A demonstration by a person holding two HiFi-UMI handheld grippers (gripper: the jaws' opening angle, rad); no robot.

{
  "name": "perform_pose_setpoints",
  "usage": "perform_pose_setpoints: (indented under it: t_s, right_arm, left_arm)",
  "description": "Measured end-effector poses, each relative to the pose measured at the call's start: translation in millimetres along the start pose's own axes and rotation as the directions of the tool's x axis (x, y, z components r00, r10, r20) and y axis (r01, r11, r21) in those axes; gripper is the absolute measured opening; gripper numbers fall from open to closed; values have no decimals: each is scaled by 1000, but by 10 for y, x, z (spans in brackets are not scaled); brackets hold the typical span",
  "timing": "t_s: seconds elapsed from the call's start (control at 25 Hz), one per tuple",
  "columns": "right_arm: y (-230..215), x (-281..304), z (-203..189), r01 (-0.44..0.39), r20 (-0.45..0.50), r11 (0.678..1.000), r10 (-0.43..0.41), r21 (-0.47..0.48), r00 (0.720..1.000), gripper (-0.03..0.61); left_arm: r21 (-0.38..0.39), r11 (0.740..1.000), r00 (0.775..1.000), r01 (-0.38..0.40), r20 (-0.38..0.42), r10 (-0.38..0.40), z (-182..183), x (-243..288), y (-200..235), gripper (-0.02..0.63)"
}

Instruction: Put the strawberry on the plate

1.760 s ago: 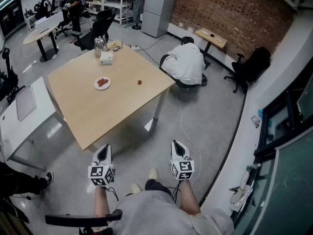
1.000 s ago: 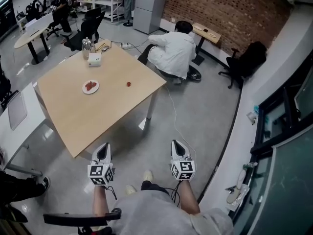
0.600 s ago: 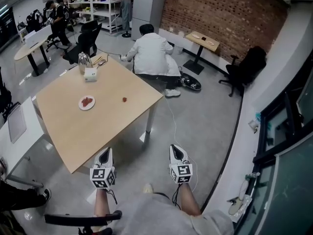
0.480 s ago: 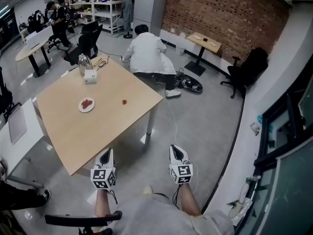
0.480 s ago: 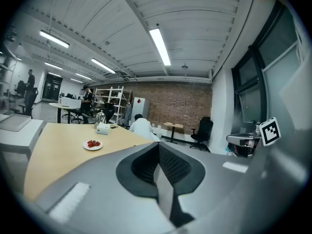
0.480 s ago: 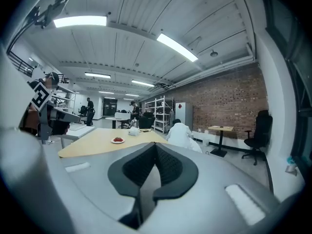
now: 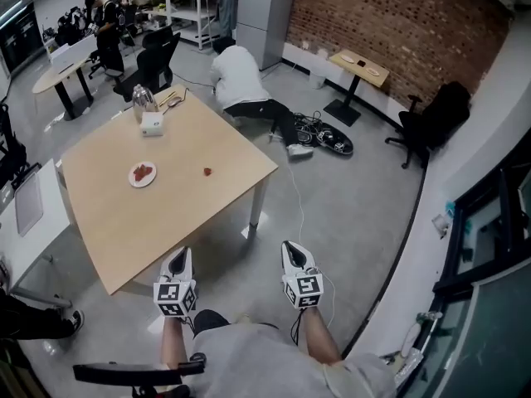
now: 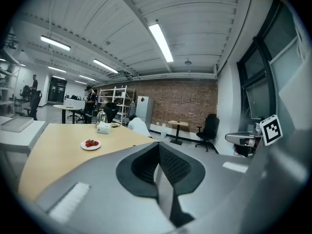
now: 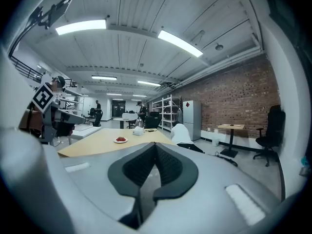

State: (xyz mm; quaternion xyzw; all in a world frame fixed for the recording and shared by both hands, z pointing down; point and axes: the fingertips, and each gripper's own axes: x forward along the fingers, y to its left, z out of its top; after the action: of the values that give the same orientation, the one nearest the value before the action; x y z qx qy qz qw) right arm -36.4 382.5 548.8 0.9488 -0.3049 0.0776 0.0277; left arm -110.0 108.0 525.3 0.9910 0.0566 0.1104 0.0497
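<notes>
Two empty pairs of jaws, together: left gripper point(image 7: 177, 261), right gripper point(image 7: 293, 252), bottom centre; strawberry point(image 7: 207, 172) right of plate point(image 7: 132, 180), upper-left surface point(image 7: 166, 218).

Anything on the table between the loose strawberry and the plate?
Nothing visible. The strawberry lies on bare table beside the plate. The white box and glass container stand at the far corner, off that line.

My head camera looks steeply down from well back of the bench point(image 7: 166, 206). Cameras on the left gripper point(image 7: 177, 259) and right gripper point(image 7: 293, 254) sit low, facing level along their jaws. All three views share the bench and brick wall point(image 7: 390, 23).
</notes>
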Motion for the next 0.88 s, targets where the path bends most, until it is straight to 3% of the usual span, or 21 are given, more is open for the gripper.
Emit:
perform_pose_setpoints:
  t_s: [0.24, 0.56, 0.88]
  right_arm:
    - [-109, 131, -25, -30, -5, 999, 30, 24, 1000, 6]
    - [-320, 367, -142, -11, -39, 999, 13, 46, 999, 6]
    - [-544, 1046, -89, 2, -57, 999, 1, 43, 998, 6]
  left_arm:
    - [-4, 1000, 1000, -3, -22, 3, 18, 185, -111, 20]
    - [-5, 1000, 999, 16, -52, -16, 1, 590, -81, 19]
    - [1, 1000, 998, 10, -56, -10, 156, 1188, 264, 20]
